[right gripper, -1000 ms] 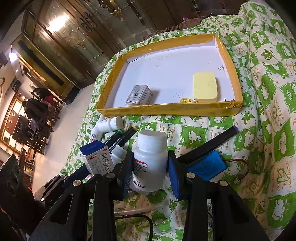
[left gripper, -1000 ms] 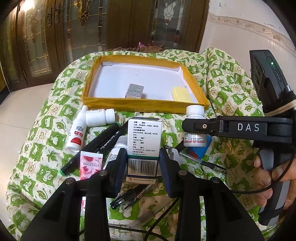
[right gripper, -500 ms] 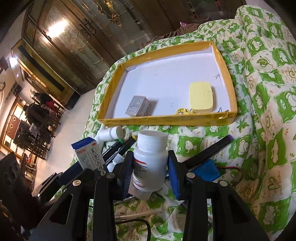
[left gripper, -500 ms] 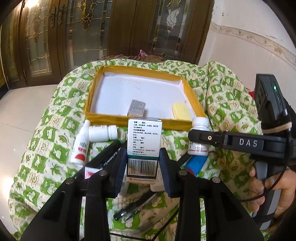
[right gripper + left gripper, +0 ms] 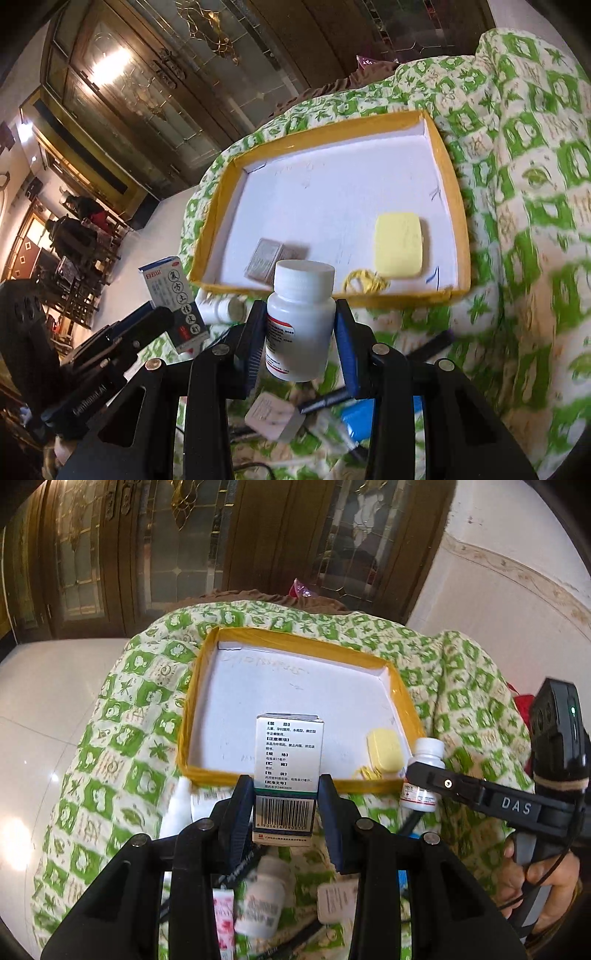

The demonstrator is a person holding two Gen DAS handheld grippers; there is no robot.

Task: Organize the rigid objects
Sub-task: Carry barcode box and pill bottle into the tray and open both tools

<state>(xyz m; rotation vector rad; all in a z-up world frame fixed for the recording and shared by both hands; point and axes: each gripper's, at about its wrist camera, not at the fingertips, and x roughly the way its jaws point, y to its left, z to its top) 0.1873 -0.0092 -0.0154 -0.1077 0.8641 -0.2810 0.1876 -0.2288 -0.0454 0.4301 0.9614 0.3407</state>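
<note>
1. Two items are carried at once: a medicine box (image 5: 286, 771) is clamped upright in the left gripper (image 5: 286, 805), and a white pill bottle (image 5: 300, 321) is clamped upright in the right gripper (image 5: 300, 339).
2. Both items are held off the green cloth (image 5: 122, 746), near the front rim of the yellow tray (image 5: 402, 698).
3. The tray lies straight ahead of and below both grippers; its white floor is seen just past each held item.
4. Already in the tray: a small grey box (image 5: 264, 260), a yellow pad (image 5: 399, 243), and a yellow rubber band (image 5: 365, 282).
5. The box's long axis is vertical, barcode end down between the jaws; the bottle's is vertical too, cap up.
6. The left gripper is judged slightly nearer to the open left-centre floor; the right is lined up between the grey box and the pad.
7. Loose bottles and pens are left on the cloth below, blurred.
</note>
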